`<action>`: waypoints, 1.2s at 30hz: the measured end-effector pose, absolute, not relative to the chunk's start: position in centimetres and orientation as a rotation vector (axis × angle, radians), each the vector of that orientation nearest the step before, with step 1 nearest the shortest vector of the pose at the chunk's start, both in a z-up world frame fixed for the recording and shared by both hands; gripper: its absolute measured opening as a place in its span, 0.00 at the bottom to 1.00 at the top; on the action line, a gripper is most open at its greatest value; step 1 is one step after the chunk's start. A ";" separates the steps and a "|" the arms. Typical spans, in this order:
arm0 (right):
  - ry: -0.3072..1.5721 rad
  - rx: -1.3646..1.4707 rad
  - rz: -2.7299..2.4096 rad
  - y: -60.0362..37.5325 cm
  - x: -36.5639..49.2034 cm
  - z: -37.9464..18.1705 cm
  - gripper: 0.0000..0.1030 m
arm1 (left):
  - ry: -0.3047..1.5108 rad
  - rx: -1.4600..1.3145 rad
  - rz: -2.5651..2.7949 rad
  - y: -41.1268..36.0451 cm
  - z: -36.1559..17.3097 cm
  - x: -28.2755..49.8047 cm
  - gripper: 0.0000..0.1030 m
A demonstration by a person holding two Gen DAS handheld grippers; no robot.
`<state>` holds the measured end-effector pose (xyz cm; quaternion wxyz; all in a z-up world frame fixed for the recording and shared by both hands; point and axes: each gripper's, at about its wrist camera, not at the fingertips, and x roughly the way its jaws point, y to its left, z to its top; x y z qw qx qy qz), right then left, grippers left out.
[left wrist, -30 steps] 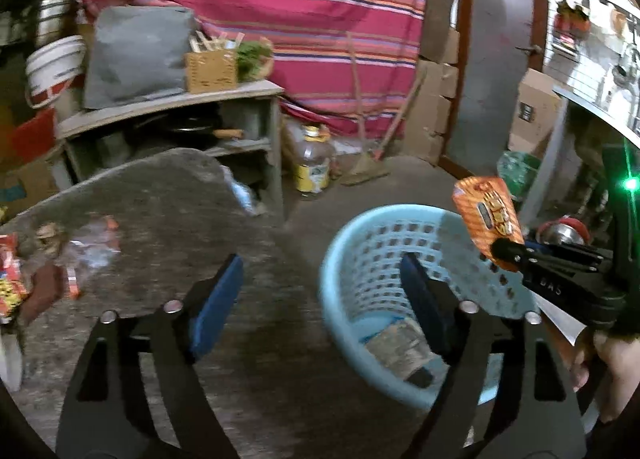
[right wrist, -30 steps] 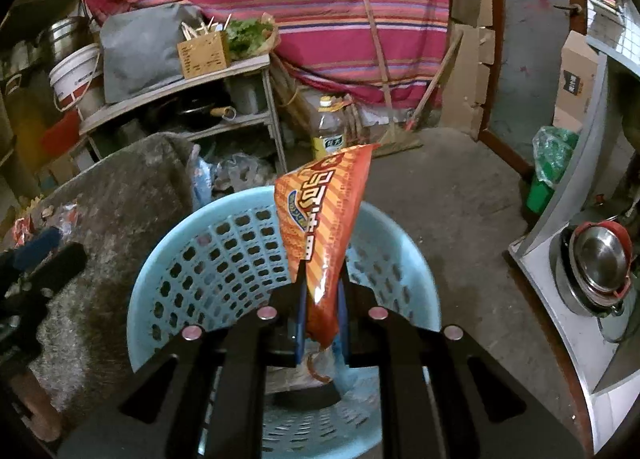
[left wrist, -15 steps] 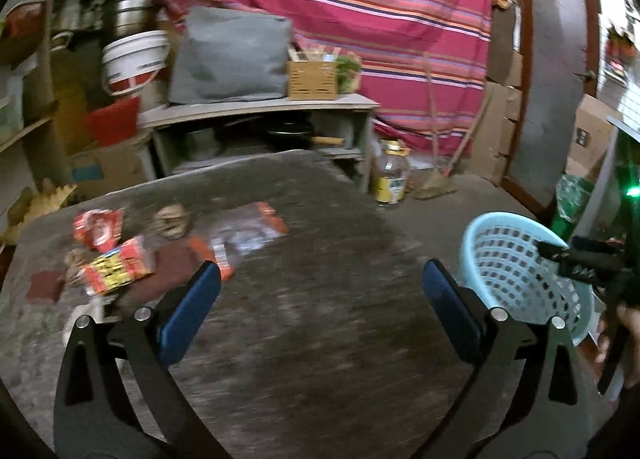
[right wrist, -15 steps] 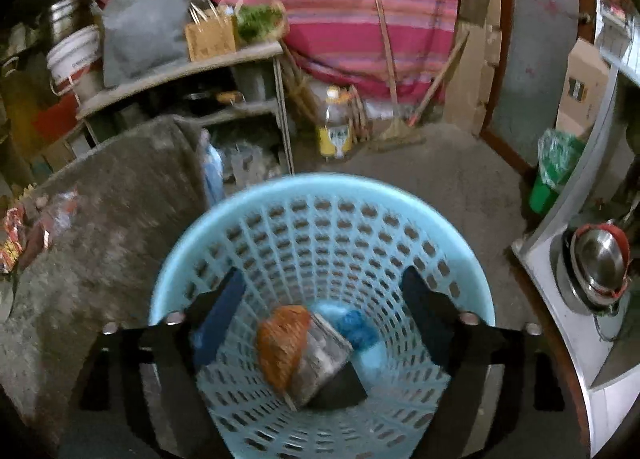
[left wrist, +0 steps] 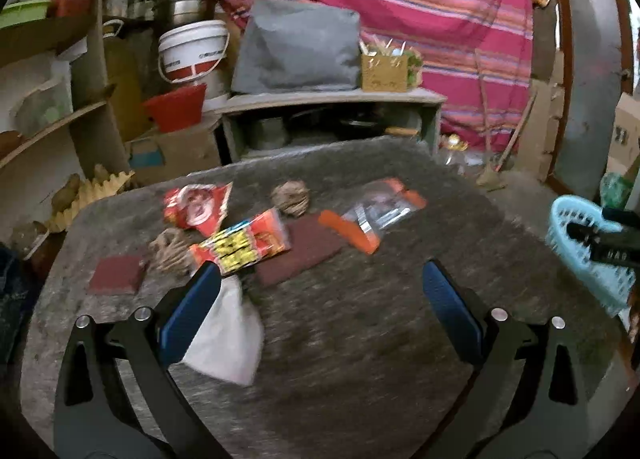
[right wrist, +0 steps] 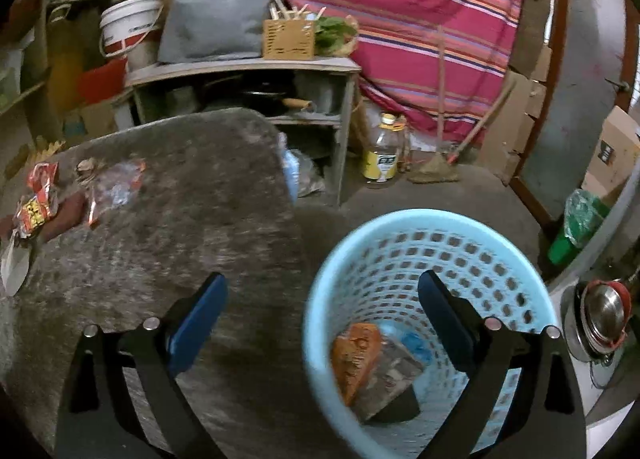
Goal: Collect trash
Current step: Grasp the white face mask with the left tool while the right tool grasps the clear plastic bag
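Note:
Trash lies on the grey stone table (left wrist: 360, 323): a red-yellow snack wrapper (left wrist: 244, 244), a red wrapper (left wrist: 197, 209), a clear orange-edged packet (left wrist: 378, 211), a white bag (left wrist: 228, 335) and two fibre balls (left wrist: 291, 198). My left gripper (left wrist: 320, 299) is open and empty above the table, near the white bag. My right gripper (right wrist: 322, 313) is open and empty over the rim of the light blue basket (right wrist: 400, 227), which holds the orange chip bag (right wrist: 356, 355) and other wrappers. The basket also shows in the left wrist view (left wrist: 576, 219).
A shelf unit (right wrist: 248, 71) with a grey cushion and a wooden box stands behind the table. An oil bottle (right wrist: 382, 153) and a broom stand on the floor by the striped curtain. Steel pans (right wrist: 604, 315) sit at the right.
My right gripper opened and dropped the orange chip bag into the basket, then shifted left. My left gripper swung left from the basket toward the trash on the table.

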<state>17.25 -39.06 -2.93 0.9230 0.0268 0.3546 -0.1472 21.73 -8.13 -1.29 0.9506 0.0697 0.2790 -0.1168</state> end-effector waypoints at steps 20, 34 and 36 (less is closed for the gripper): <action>0.656 0.109 -0.176 -29.3 24.7 -2.5 0.96 | 0.803 0.126 -0.165 -1.0 -7.1 27.2 0.45; 0.754 0.021 -0.127 -23.8 30.2 -4.2 0.96 | 0.680 0.058 -0.162 1.7 -2.3 26.7 0.08; 0.758 0.002 -0.126 -23.5 30.6 -4.2 0.96 | 0.675 0.047 -0.131 2.8 -2.0 27.4 0.08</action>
